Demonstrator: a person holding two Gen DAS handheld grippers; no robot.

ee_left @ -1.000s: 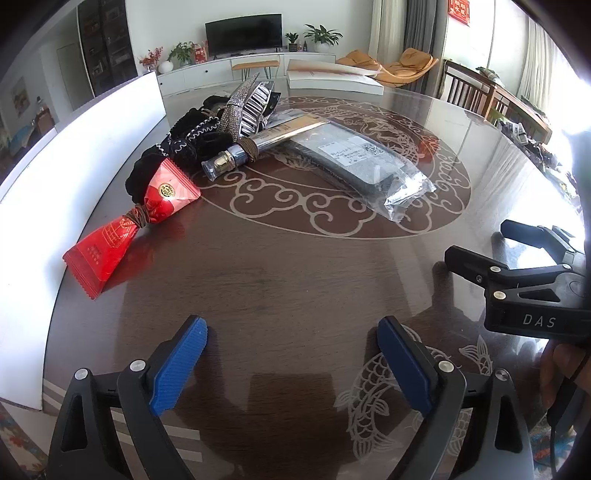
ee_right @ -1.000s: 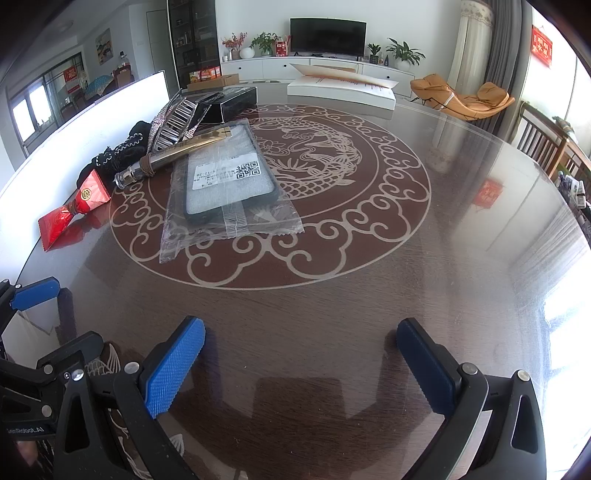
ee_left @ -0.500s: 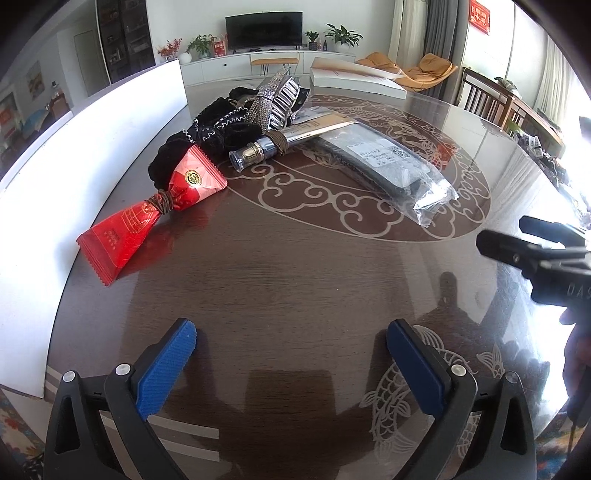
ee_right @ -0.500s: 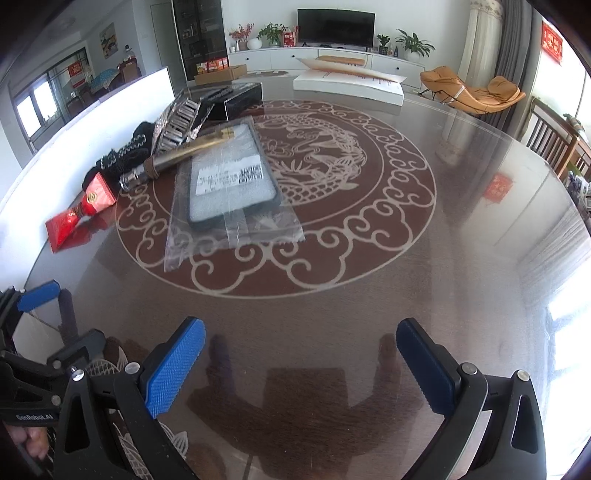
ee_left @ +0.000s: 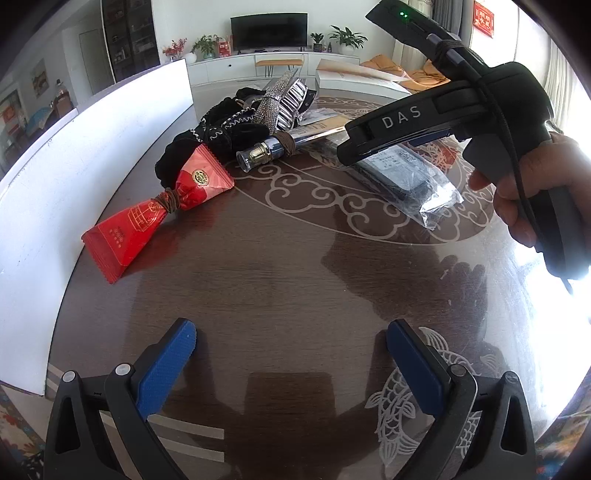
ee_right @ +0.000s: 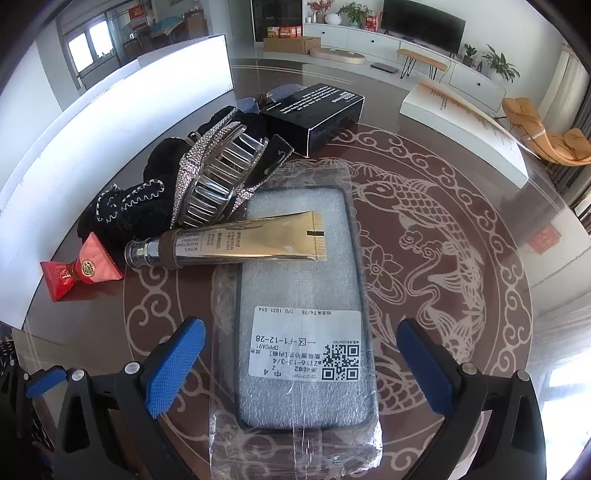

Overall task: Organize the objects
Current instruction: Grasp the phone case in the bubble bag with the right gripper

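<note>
Fingers of the right gripper (ee_right: 300, 363) are gaping wide over the bagged phone case (ee_right: 301, 314); left gripper (ee_left: 291, 363) is hovering open, empty, nearer than it.

Television (ee_left: 269, 32), potted plants (ee_left: 347, 36), orange lounger (ee_right: 546, 138)

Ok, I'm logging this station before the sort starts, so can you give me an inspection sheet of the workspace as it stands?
Surface: glossy dark round table with carp inlay, no spills seen.
Job's things: bagged phone case lies flat; gold cream tube rests across its far end; rhinestone hair claw sits on a black scrunchie; red candy packet; black carton behind.
Clutter: white box at far edge.
Grippers: left gripper open over bare table; right gripper open, jaws either side of the phone case's label end, not gripping.
Cables: black cable along the right gripper's handle.
Surroundings: living room, TV, plants, white panel at the table's left.
</note>
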